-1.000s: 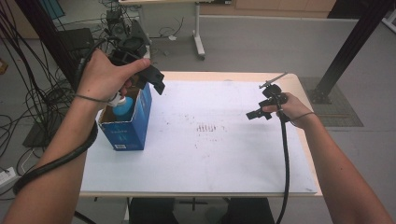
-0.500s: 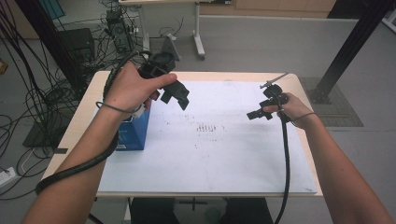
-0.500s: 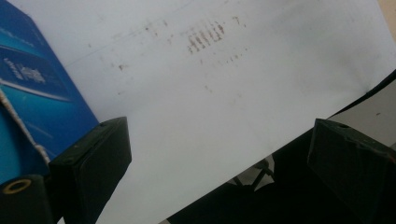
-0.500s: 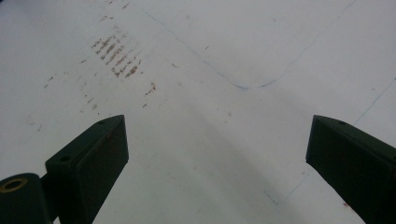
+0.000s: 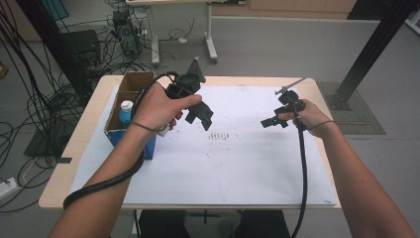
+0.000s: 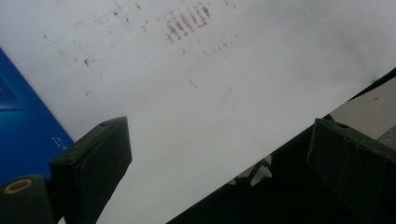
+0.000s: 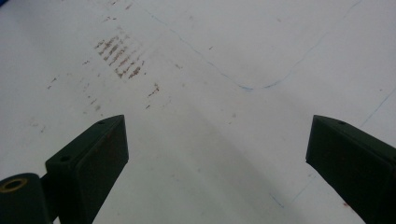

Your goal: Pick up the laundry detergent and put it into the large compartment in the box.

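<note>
Both grippers empty, jaws apart — left gripper [image 5: 202,115] mid-frame beside the box [image 5: 130,111], right gripper [image 5: 271,122] centre-right.

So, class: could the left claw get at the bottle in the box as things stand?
Probably yes. The left claw is open and empty beside the box, whose top is open, and the bottle stands upright with nothing over its cap.

Wood table [image 5: 69,163] w/ stained white sheet [image 5: 237,168] & blue box [image 5: 130,99] at left.
</note>
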{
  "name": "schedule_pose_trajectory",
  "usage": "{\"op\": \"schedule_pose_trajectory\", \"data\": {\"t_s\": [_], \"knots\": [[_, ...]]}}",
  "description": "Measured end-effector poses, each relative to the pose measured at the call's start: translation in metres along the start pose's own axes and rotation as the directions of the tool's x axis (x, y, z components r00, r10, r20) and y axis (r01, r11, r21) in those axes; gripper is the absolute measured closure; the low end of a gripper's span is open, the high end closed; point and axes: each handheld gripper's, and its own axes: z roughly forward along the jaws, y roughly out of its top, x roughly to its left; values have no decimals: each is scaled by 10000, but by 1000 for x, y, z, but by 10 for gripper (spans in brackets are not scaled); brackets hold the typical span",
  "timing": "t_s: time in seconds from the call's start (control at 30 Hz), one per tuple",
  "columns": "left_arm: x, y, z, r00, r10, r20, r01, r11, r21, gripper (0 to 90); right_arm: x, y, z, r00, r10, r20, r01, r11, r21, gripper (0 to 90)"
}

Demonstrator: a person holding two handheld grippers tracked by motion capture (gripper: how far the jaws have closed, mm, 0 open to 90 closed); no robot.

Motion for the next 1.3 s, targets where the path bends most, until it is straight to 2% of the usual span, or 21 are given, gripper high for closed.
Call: {"op": "schedule_pose_trajectory", "data": {"t_s": [0.27, 0.4, 0.47, 0.7, 0.83, 1.03, 1.3], "knots": [[0, 0, 27, 10000, -61, 11, 61, 9998, 186, 69, 1, -1, 3, 10000, -37, -29, 38, 9999, 104, 52], [1, -1, 44, 9994, -117, -313, 127, 9994, 311, 70, 0, -1, 3, 10000, -26, -18, 26, 9999, 124, 52], [2, 0, 53, 9993, -147, -343, 158, 9994, 318, 70, 0, -1, 3, 10000, -2, -7, 2, 9999, 126, 52], [3, -1, 84, 9998, -183, -19, 184, 9984, 544, 73, -1, -2, 2, 10000, 4, 18, -4, 9999, 141, 52], [5, -2, 97, 9996, -270, -50, 273, 9972, 694, 74, -2, -4, 0, 10000, 37, 41, -38, 9999, 124, 52], [3, -4, 107, 9996, -262, 104, 252, 9960, 859, 74, -3, -4, -2, 9999, 10, 101, -11, 9999, 133, 52], [0, -5, 108, 9996, -174, 205, 155, 9957, 910, 74, -3, -4, -1, 10000, 30, 90, -31, 9999, 132, 52]]}}
